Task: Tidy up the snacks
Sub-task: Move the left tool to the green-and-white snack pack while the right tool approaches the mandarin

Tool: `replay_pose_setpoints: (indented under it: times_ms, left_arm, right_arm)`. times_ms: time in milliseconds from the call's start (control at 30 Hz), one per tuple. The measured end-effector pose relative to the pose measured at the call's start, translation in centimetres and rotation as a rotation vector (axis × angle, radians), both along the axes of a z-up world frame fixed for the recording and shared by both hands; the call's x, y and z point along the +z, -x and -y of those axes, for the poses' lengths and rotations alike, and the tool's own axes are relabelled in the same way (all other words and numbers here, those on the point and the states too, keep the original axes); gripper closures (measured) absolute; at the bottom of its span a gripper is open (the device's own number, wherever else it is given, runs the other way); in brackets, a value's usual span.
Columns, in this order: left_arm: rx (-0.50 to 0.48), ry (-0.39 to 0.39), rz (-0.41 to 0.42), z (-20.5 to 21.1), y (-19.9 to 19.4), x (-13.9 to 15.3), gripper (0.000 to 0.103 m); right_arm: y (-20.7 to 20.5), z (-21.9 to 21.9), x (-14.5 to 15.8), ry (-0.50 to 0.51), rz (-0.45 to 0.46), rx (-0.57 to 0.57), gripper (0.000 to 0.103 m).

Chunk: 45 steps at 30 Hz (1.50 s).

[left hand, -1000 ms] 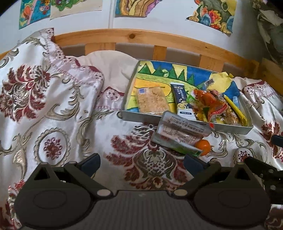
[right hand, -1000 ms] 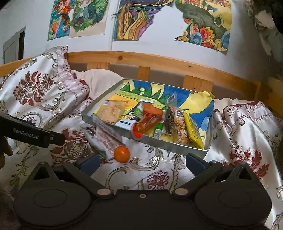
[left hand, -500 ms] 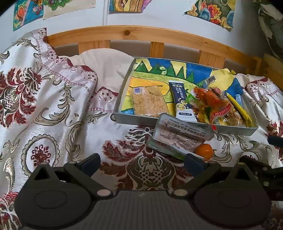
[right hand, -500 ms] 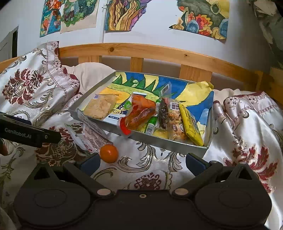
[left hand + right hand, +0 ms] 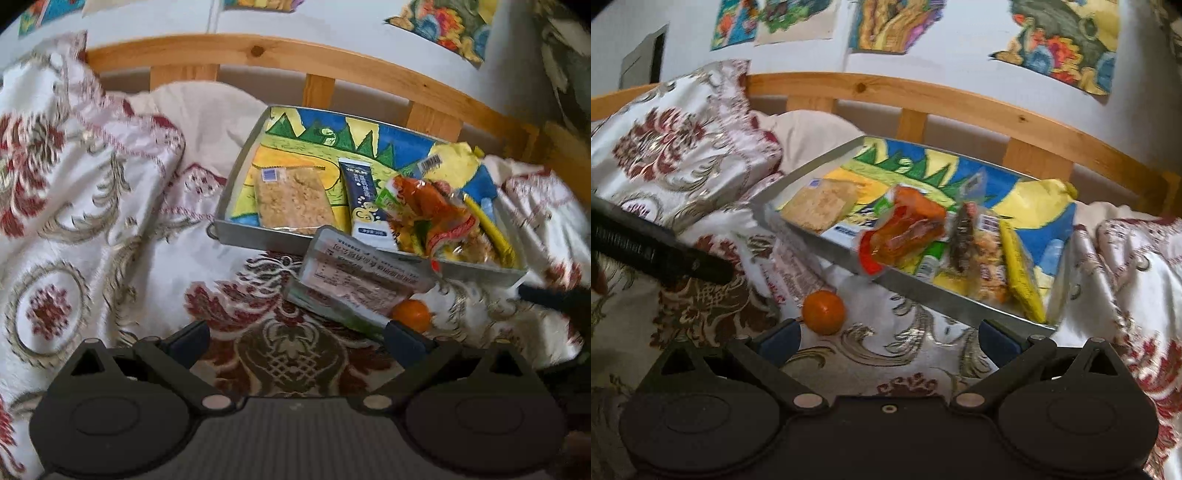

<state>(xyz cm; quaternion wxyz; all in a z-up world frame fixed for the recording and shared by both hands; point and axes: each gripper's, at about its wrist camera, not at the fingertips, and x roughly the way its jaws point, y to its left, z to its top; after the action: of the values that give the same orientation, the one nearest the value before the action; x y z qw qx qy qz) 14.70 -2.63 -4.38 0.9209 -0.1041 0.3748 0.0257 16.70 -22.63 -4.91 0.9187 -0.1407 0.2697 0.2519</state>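
Both grippers hover over a bed covered in a white satin quilt [image 5: 110,229] with red and gold flourishes, and both stand wide with nothing between their fingers.

The left gripper [image 5: 295,338] points at the quilt. Ahead of it and slightly to its right lies a metal tray [image 5: 258,236] lined with a bright painted sheet. Inside the tray, nearest the left gripper's line, sits a clear-wrapped rice cracker [image 5: 291,203]; to the right of that lies a dark blue packet [image 5: 364,195], then a heap of orange and yellow wrapped snacks [image 5: 439,218]. A pale printed packet [image 5: 354,277] leans over the tray's near wall onto the quilt, just ahead of the left gripper's right finger. A small orange [image 5: 412,314] lies on the quilt touching that packet's lower edge, right beside the same fingertip.

From the right gripper [image 5: 888,336], the orange [image 5: 823,312] rests just ahead of its left finger, loose on the quilt and outside the tray. The tray [image 5: 923,291] stretches ahead and to the right, its near corner close to the right finger. A red-orange packet [image 5: 905,236] hangs over the tray's near wall. The left gripper's black body [image 5: 653,247] juts in from the far left.

A wooden headboard [image 5: 923,99] and wall drawings [image 5: 1067,48] stand beyond.
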Motion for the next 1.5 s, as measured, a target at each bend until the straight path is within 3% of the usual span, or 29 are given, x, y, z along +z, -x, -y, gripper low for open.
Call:
replay_pose_setpoints:
  times_ms: [267,467,867,1067,1167,1333,1500]
  left_arm:
    - [0.070,0.147,-0.055,-0.4,-2.2,0.9,0.001]
    - [0.122,0.265,-0.129,-0.2,-4.3,0.9,0.001]
    - [0.268,0.486,-0.257,-0.3,-7.4,-0.9,0.001]
    - [0.326,0.494,-0.285,-0.2,-8.4,-1.6,0.001]
    - [0.332,0.484,-0.291,-0.2,-8.4,-1.9,0.004]
    - [0.338,0.454,-0.301,-0.7,-8.0,-2.0,0.022]
    - [0.319,0.464,-0.275,-1.2,-7.1,-1.8,0.036]
  right_arm:
    - [-0.3,-2.0,-0.9,0.041,0.032,0.094,0.019]
    - [-1.4,-2.6,-1.9,0.053,0.004,0.116,0.033]
    - [-2.5,-2.9,-2.2,-0.008,-0.057,0.144,0.039]
    - [-2.4,-3.3,-2.3,-0.009,-0.061,0.163,0.041]
    - [-2.5,-3.4,-2.4,-0.007,-0.070,0.169,0.046]
    - [-2.9,-3.4,-2.5,-0.036,-0.102,0.188,0.068]
    - [-3.1,-3.3,-2.2,-0.040,-0.113,0.192,0.069]
